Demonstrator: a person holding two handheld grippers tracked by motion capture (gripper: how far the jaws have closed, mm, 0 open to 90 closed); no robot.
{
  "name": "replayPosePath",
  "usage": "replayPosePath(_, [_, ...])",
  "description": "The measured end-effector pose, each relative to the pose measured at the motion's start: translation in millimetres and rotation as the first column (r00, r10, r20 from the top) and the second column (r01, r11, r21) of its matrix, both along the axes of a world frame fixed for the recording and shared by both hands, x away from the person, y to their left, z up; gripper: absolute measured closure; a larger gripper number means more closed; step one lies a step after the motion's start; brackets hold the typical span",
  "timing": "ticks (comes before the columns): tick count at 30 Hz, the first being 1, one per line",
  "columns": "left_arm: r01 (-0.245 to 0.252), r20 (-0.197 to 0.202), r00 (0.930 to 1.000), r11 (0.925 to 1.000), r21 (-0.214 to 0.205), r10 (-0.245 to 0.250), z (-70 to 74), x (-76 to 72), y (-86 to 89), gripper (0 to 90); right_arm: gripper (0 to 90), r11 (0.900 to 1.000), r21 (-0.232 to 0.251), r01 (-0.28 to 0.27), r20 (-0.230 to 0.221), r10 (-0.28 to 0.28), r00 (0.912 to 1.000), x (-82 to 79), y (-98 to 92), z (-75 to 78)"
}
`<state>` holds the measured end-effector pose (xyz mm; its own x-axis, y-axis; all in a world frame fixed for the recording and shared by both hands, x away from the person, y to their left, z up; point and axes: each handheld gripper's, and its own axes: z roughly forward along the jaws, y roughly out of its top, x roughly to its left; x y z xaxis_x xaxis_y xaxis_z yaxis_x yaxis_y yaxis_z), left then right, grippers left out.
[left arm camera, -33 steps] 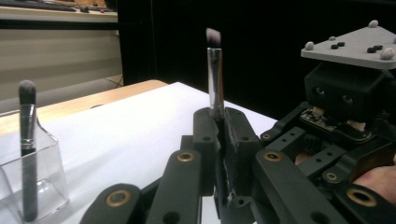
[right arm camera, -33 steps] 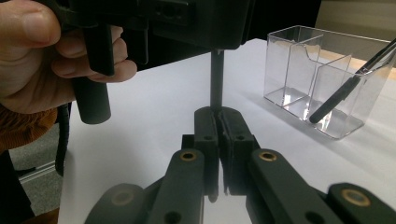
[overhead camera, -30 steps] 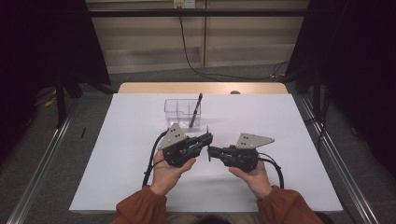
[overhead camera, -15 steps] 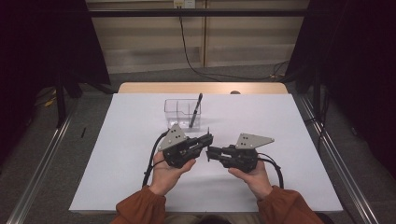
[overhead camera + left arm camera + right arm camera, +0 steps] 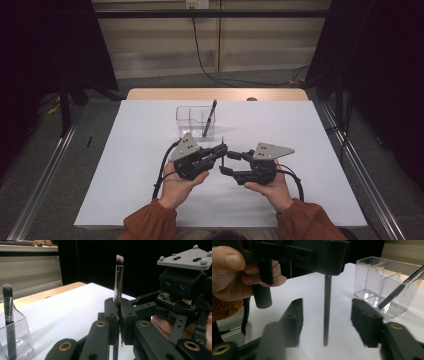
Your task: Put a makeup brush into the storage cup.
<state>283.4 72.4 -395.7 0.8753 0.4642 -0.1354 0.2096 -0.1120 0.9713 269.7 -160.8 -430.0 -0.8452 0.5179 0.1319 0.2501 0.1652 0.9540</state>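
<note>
i've just let my right gripper (image 5: 226,163) spread its jaws off the upright makeup brush (image 5: 118,280), so the handover is done: my left gripper (image 5: 119,315) alone pinches it above the white table (image 5: 125,165), near the clear organiser (image 5: 192,120).

A clear plastic organiser (image 5: 195,120) with upright compartments stands on the white table cover (image 5: 125,165), towards the far side. A dark-handled makeup brush (image 5: 209,119) leans in it, bristles up, probably in the right-hand compartment. Beyond the cover a strip of the wooden tabletop (image 5: 215,94) shows. A black cable (image 5: 200,55) trails across the floor behind.
</note>
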Motion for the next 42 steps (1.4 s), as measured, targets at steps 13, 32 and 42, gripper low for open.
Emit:
replayPosePath(13, [-0.016,0.002,0.9999,0.9999,-0.006,0.016,2.5,1.9,5.5,85.9,5.1,0.9976,0.054,0.042,-0.005,-0.042,0.9991,2.0,-2.8,1.0])
replayPosePath(32, [-0.052,0.003,0.9986,0.9986,-0.012,0.052,5.1,4.8,15.6,85.9,3.9,0.9863,0.065,0.152,0.069,-0.156,0.9853,-4.4,-26.5,3.6])
replayPosePath(42, [-0.067,0.014,0.9977,0.9978,-0.003,0.067,8.6,7.3,23.9,85.9,3.5,0.9728,0.048,0.226,0.085,-0.23,0.9695,-16.3,-55.4,-0.9])
